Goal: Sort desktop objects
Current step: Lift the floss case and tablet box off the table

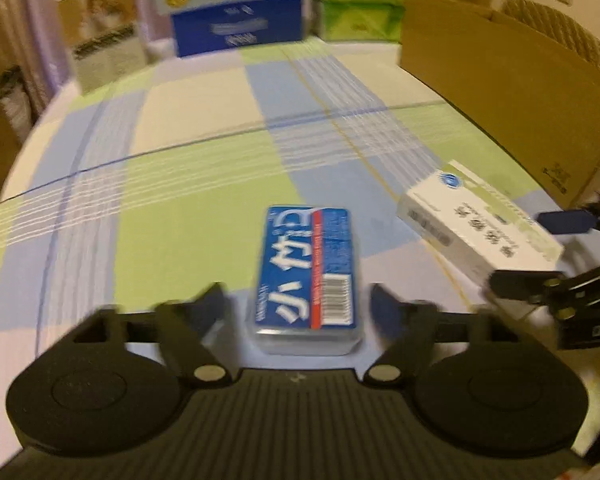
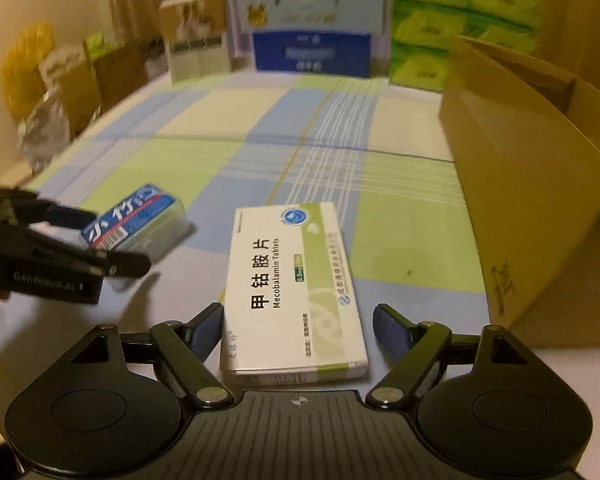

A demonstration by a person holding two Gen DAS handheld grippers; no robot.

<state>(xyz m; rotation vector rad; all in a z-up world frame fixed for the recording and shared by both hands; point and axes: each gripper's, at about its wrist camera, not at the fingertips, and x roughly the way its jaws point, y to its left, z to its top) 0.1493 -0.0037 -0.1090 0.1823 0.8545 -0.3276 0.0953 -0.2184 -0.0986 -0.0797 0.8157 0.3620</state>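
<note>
A blue pack of tissues (image 1: pixel 306 276) lies on the checked tablecloth, its near end between the spread fingers of my open left gripper (image 1: pixel 300 308). Neither finger touches it. The same blue pack (image 2: pixel 136 222) shows at the left of the right wrist view, with the left gripper (image 2: pixel 96 236) reaching around it. A white and green medicine box (image 2: pixel 294 288) lies lengthwise in front of my open right gripper (image 2: pixel 298 324), its near end between the fingers with gaps on both sides. In the left wrist view the medicine box (image 1: pixel 476 220) sits to the right, flanked by the right gripper (image 1: pixel 540 248).
An open brown cardboard box (image 2: pixel 528 184) stands along the table's right side. At the far edge stand a blue and white carton (image 2: pixel 312 20), stacked green tissue packs (image 2: pixel 460 24) and a small picture box (image 2: pixel 196 36). Bags (image 2: pixel 40 92) crowd the left beyond the table.
</note>
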